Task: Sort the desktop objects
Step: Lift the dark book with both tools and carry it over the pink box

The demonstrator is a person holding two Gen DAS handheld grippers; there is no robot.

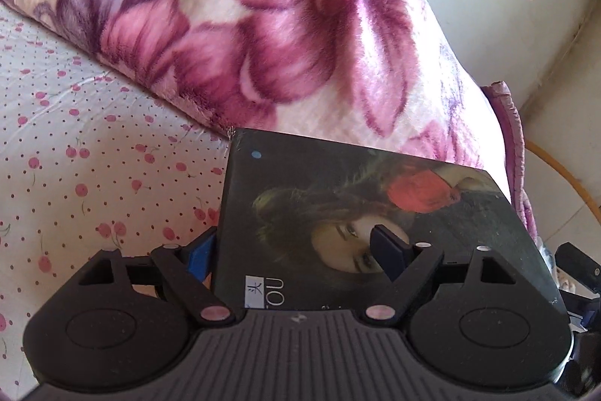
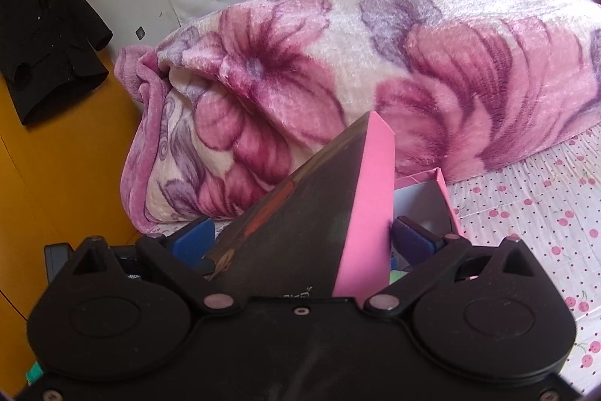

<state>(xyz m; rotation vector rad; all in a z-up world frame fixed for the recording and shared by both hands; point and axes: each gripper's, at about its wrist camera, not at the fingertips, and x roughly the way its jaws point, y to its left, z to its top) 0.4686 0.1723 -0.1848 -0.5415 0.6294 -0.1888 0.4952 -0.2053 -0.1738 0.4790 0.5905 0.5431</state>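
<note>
Both grippers clamped on one dark box held over the bed

The left gripper (image 1: 296, 250) has its jaws clenched across the box (image 1: 360, 213), one blue pad against the near left edge and the other pressed onto the printed lid with the woman's face. In that view the box runs forward and to the right, away from the jaws, toward the flowered blanket (image 1: 263, 25). The right gripper (image 2: 300, 235) grasps what looks like the same box (image 2: 300, 213) at its pink side, the corner pointing up and forward. It appears lifted above the cherry-print sheet (image 1: 75, 156), tilted. An open pink tray (image 2: 443, 190) sits just beyond the right jaws, so the right hand is nearer to it; whichever hand lets go first, the other carries the whole weight
</note>
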